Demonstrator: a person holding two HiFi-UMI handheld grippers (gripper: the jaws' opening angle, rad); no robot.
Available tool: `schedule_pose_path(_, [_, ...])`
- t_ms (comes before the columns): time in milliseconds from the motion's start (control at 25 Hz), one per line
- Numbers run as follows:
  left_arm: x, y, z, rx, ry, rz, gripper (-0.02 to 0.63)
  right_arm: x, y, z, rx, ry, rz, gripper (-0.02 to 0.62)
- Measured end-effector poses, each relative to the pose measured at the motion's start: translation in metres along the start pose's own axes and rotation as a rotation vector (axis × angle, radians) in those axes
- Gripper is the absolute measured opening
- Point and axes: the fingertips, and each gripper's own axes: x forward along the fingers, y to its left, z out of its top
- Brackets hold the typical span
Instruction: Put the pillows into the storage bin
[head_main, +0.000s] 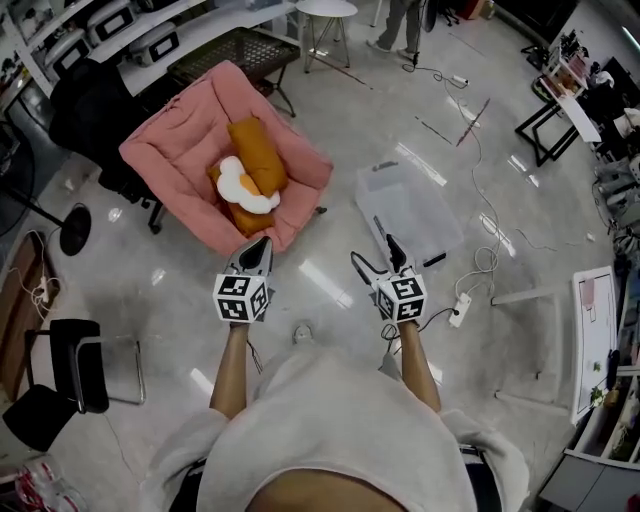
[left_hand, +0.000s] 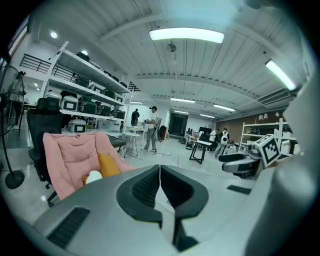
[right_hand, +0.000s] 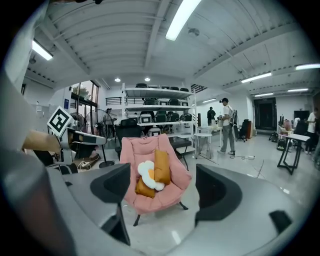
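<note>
Three pillows lie on a pink folding chair (head_main: 190, 150): an orange pillow (head_main: 258, 155), a white fried-egg pillow (head_main: 243, 185) and another orange one (head_main: 240, 215) under it. The right gripper view shows the egg pillow (right_hand: 147, 172) and the upright orange pillow (right_hand: 161, 166) on the chair (right_hand: 142, 150). A clear storage bin (head_main: 408, 212) stands on the floor right of the chair. My left gripper (head_main: 260, 246) is shut and empty, just short of the chair's front edge. My right gripper (head_main: 372, 252) is open and empty, beside the bin's near left corner.
A black mesh stand (head_main: 235, 52) and a white stool (head_main: 325, 12) are behind the chair. Cables and a power strip (head_main: 459, 310) trail right of the bin. A black chair (head_main: 85, 365) stands at the left, desks at the right edge. People stand far off.
</note>
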Motion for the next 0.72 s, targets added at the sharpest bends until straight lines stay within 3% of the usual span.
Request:
schedule_pose_path(320, [0.064, 0.043, 0.027, 0.009, 0.004, -0.038, 0.012, 0.064, -0.027, 0.023, 0.008, -0.005, -0.039, 0.393])
schedule_pose_path(720, [0.120, 0.063, 0.030, 0.005, 0.042, -0.056, 0.012, 0.105, -0.060, 0.013, 0.040, 0.036, -0.058, 0.393])
